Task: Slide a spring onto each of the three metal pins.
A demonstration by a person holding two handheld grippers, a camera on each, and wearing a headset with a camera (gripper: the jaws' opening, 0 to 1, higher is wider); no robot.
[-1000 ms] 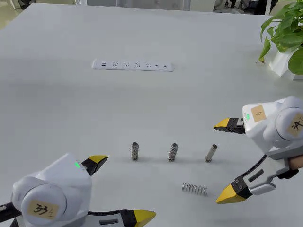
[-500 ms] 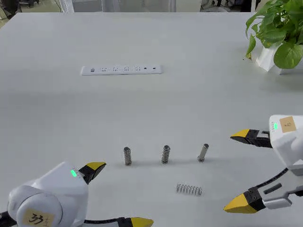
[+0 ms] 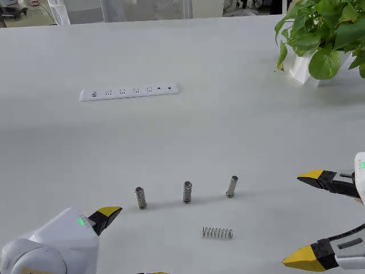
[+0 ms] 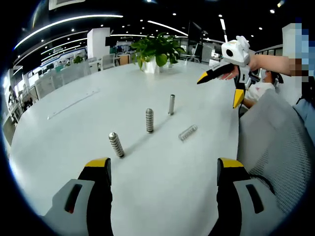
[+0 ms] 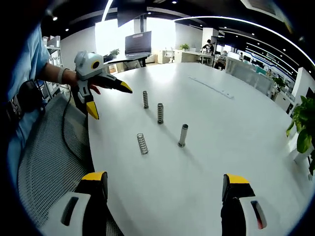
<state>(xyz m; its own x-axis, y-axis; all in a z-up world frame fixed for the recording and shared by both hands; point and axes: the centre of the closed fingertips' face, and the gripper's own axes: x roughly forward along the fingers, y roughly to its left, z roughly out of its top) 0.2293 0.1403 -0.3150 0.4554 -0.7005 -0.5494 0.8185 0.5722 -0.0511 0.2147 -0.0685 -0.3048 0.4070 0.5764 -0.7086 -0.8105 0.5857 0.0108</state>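
Loose spring [image 3: 217,232] lies between left gripper [image 4: 163,163] and right gripper [image 3: 303,219], both spread wide

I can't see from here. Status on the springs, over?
Left gripper, right gripper open, empty. Left pin, middle pin sprung; right pin bare; loose spring nearby. Nothing blocking.

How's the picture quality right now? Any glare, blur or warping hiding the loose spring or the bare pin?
Head view: soft, even light, faint shadows, loose spring and bare pin sharp. Left gripper view: fisheye bends the table edge, ceiling lights streak overhead, no glare on the spring. Right gripper view: same warping, spring and pin clear.
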